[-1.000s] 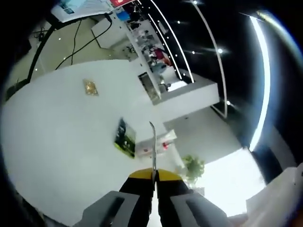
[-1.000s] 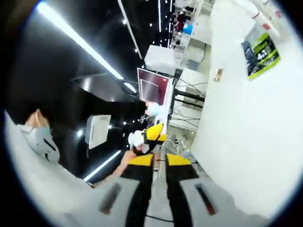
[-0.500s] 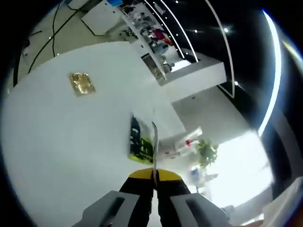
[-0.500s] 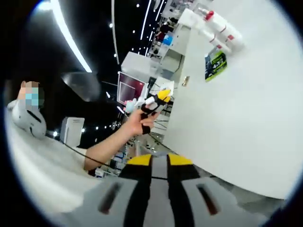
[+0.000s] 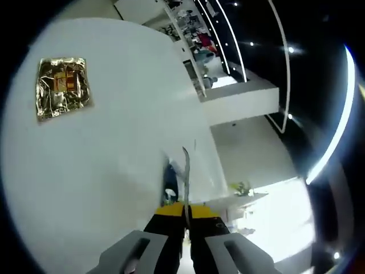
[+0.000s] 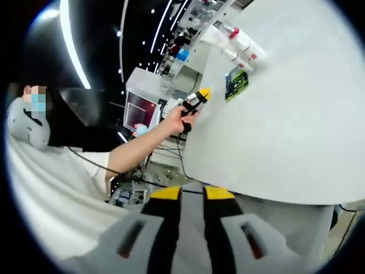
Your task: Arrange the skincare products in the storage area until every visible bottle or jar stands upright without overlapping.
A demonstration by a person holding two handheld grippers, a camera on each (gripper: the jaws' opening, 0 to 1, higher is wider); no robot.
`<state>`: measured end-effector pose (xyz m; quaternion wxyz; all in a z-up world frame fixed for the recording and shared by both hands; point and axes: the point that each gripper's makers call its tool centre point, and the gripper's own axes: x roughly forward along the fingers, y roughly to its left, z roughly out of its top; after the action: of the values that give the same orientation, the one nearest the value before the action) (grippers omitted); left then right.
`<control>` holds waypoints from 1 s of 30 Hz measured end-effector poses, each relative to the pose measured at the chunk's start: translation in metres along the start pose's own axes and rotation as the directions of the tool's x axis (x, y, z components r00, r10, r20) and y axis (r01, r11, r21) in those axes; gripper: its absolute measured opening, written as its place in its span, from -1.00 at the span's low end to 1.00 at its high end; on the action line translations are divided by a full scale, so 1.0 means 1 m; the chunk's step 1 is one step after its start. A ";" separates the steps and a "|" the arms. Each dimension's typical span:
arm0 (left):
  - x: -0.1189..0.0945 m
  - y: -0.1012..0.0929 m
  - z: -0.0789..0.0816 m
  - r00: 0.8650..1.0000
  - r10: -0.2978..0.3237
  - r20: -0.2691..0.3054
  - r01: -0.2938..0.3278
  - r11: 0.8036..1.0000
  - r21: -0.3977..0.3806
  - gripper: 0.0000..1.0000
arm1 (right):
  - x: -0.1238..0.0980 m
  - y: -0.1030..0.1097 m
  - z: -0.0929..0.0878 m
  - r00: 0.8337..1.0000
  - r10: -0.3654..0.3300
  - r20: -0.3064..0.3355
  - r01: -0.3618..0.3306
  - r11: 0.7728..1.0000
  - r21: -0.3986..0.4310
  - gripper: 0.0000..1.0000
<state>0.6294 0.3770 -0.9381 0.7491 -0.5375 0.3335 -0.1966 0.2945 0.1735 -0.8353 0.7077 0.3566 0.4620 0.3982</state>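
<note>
In the right gripper view, white bottles with red caps (image 6: 240,41) lie on their sides at the far end of the white table (image 6: 285,131). A green and black packet (image 6: 236,84) lies flat just in front of them. A hand holds my left gripper (image 6: 205,91) at the table's edge, close to that packet. In the left gripper view, my left gripper (image 5: 185,165) is shut, its jaws pressed into one thin blade. The dark green packet (image 5: 169,187) peeks out beside it. My right gripper (image 6: 191,197) sits low under the table's near edge, jaws together and empty.
A gold foil sachet (image 5: 61,87) lies flat on the white table (image 5: 114,148) at the upper left. A person's bare forearm (image 6: 142,149) and white sleeve (image 6: 51,188) cross the right gripper view. Shop shelves (image 5: 191,34) and ceiling light strips stand beyond the table.
The left camera has dropped closer to the table, so the sachet looms larger. In the right gripper view the hand with the left gripper has moved toward the green packet.
</note>
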 end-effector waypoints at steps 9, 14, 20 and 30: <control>0.022 0.015 0.016 0.999 0.028 -0.038 -0.028 1.000 0.008 -0.99 | -0.008 -0.003 -0.007 0.998 -0.057 0.003 0.057 0.998 0.016 -0.67; 0.024 0.027 0.013 0.988 0.087 -0.128 -0.080 0.995 0.052 -0.98 | -0.008 -0.005 -0.007 0.998 -0.067 0.000 0.067 0.998 0.021 -0.67; 0.035 0.025 0.008 0.979 0.090 -0.182 -0.081 0.995 0.055 -0.98 | -0.006 -0.006 -0.005 0.998 -0.063 -0.004 0.063 0.998 0.022 -0.67; 0.032 0.028 0.016 0.972 0.132 -0.192 -0.122 0.991 0.063 -0.95 | -0.008 -0.006 -0.002 0.998 -0.056 0.018 0.056 0.998 0.024 -0.67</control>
<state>0.6613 0.3767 -0.9703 0.7371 -0.4739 0.4341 -0.2087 0.2925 0.1643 -0.8383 0.7186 0.3556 0.4698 0.3695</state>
